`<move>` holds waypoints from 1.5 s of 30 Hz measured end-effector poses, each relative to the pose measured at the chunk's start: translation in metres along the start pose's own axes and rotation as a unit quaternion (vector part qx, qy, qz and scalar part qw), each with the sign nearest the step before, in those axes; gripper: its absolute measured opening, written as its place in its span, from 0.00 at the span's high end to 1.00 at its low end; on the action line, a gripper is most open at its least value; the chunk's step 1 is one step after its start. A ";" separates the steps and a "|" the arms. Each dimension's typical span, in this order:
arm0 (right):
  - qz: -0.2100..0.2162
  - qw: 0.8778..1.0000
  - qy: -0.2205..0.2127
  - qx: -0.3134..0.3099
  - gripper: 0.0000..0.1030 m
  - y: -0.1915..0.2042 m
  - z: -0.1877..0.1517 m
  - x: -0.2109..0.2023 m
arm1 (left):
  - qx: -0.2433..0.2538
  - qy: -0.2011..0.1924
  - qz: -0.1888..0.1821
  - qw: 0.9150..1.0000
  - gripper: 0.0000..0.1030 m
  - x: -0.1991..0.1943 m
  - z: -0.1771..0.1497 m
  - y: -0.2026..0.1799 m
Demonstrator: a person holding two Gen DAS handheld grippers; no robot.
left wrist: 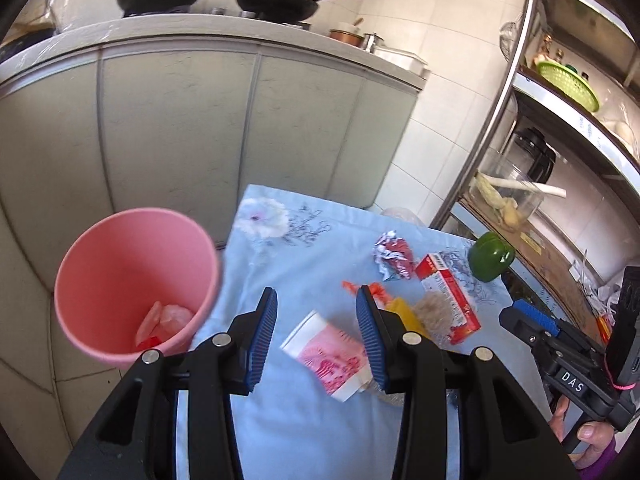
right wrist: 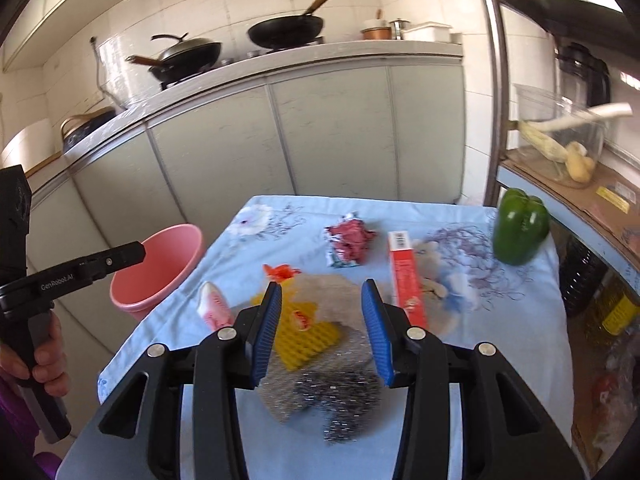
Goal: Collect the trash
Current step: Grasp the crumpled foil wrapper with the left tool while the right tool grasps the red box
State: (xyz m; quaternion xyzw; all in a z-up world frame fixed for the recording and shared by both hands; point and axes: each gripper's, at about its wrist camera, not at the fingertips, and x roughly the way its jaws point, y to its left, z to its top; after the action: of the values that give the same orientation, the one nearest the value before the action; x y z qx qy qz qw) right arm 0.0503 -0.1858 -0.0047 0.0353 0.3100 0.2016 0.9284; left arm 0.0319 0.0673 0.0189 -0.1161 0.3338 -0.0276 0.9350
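Beside the pink bin (left wrist: 132, 288), the left gripper (left wrist: 316, 338), stamped "GenRobot.AI", hangs empty with jaws apart above a paper cup (left wrist: 328, 354). The right gripper (right wrist: 322, 330), marked "DAS", is also parted and empty over what looks like steel wool (right wrist: 340, 396).

Left wrist view: the paper cup (left wrist: 332, 354) lies partly hidden at its 3 o'clock side behind the left gripper's (left wrist: 316, 338) right jaw; the yellow mesh (left wrist: 406, 312) shows only as a sliver above that jaw. The contents of the pink bin (left wrist: 134, 280) are pale and crumpled, too indistinct to identify. The right gripper (left wrist: 532, 320) is seen side-on at 3 o'clock; its opening cannot be read there, and the hand (left wrist: 588, 436) holding it is cut off by the frame edge.

Right wrist view: the steel scourer (right wrist: 340, 404) at 6 o'clock is motion-blurred. The pink bin's (right wrist: 160, 268) near rim is covered by the left gripper.
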 end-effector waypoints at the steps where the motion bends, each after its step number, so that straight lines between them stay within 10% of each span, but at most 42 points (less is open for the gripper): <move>1: -0.002 1.000 0.000 0.008 0.59 -0.008 0.000 0.001 | 0.007 0.004 -0.006 1.000 0.61 0.005 0.005 -0.007; 9: -0.020 0.999 0.011 0.040 0.59 -0.041 -0.006 0.018 | 0.035 0.072 -0.056 0.995 0.61 0.073 0.030 -0.052; 26: -0.027 0.996 0.039 0.077 0.59 -0.081 -0.010 0.054 | -0.078 0.206 -0.050 0.974 0.61 0.229 0.065 -0.073; 36: -0.019 0.996 0.053 0.074 0.53 -0.080 0.002 0.072 | -0.076 0.225 -0.050 0.970 0.60 0.252 0.059 -0.090; 39: -0.015 0.995 0.059 0.075 0.52 -0.078 0.006 0.081 | -0.067 0.212 -0.054 0.974 0.82 0.245 0.061 -0.090; 45: -0.020 0.994 0.077 0.073 0.52 -0.072 0.012 0.104 | -0.052 0.184 -0.062 0.979 0.88 0.217 0.063 -0.080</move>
State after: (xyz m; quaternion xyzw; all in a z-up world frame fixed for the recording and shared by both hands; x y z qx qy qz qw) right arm 0.1579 -0.2096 -0.0673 0.0810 0.3950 0.1624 0.9006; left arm 0.2421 -0.0259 -0.0495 -0.1785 0.4936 -0.0890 0.8465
